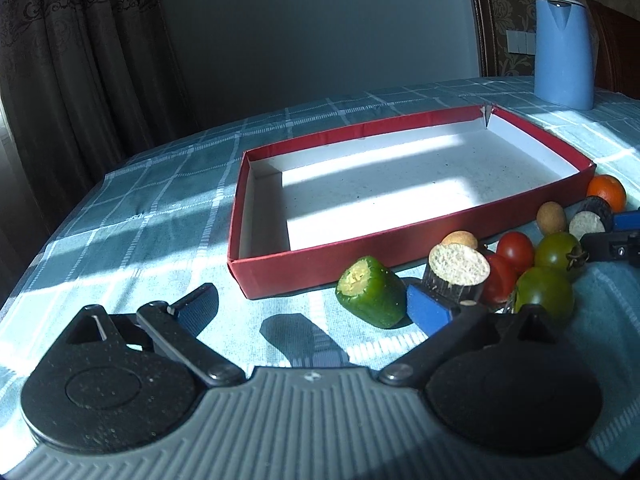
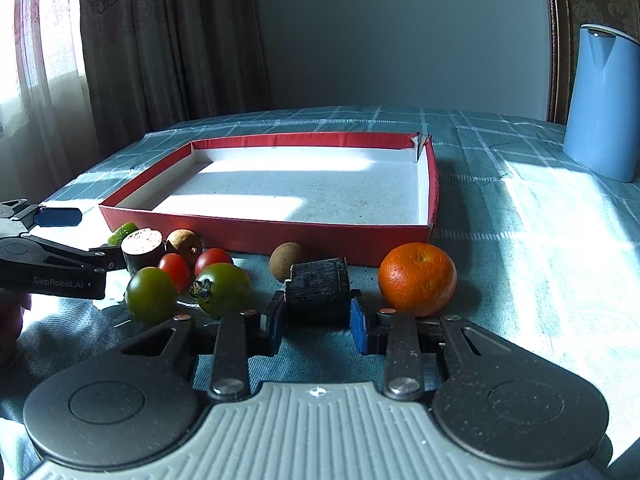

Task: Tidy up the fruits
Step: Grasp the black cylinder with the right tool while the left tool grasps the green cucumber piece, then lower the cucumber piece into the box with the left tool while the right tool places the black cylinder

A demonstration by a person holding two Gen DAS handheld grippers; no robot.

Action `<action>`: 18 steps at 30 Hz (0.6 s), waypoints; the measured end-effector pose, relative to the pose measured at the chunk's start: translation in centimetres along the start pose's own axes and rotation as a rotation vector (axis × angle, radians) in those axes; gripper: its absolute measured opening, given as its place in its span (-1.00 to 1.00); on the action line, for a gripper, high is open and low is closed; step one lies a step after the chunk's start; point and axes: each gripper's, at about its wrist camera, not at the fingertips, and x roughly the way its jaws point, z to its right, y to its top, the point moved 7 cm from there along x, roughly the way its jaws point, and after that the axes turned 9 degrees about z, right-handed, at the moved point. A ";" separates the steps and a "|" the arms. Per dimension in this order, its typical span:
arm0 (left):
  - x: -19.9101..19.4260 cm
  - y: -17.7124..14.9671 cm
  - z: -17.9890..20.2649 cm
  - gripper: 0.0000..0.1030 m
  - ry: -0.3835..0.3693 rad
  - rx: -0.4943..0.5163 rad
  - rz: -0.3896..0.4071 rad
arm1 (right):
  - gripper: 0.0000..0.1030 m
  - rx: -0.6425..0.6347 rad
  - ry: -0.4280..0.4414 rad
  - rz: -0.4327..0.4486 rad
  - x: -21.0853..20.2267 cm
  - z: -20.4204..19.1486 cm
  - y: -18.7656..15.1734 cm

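The dark-skinned cut piece (image 2: 318, 286) in my right gripper (image 2: 318, 322) sits on the counter (image 2: 520, 280) at the box's near wall, pads clamped on its sides, ready to lift, I judge. At its three o'clock lies the orange (image 2: 417, 278); at nine, green and red tomatoes. My left gripper (image 1: 312, 304) gapes empty beside the green cut chunk (image 1: 372, 297) (its likely pick). At twelve, the red box (image 2: 264, 236) has no fruit.

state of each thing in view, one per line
red box: nothing in it
left gripper: open, around the green chunk
right gripper: shut on a dark cut chunk
orange: whole, on the cloth
blue jug: upright, lid on
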 end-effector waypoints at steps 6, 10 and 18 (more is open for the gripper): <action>-0.3 -0.2 1.0 0.11 -0.103 -0.005 -0.003 | -0.38 0.005 0.002 0.000 0.0 0.0 0.0; -0.7 -0.1 2.6 -0.37 -0.138 0.068 0.021 | -0.38 0.005 0.002 0.000 -0.1 0.1 0.1; -0.8 -0.1 2.5 -0.42 -0.148 0.058 0.025 | -0.38 0.014 0.004 0.005 -0.1 0.1 0.1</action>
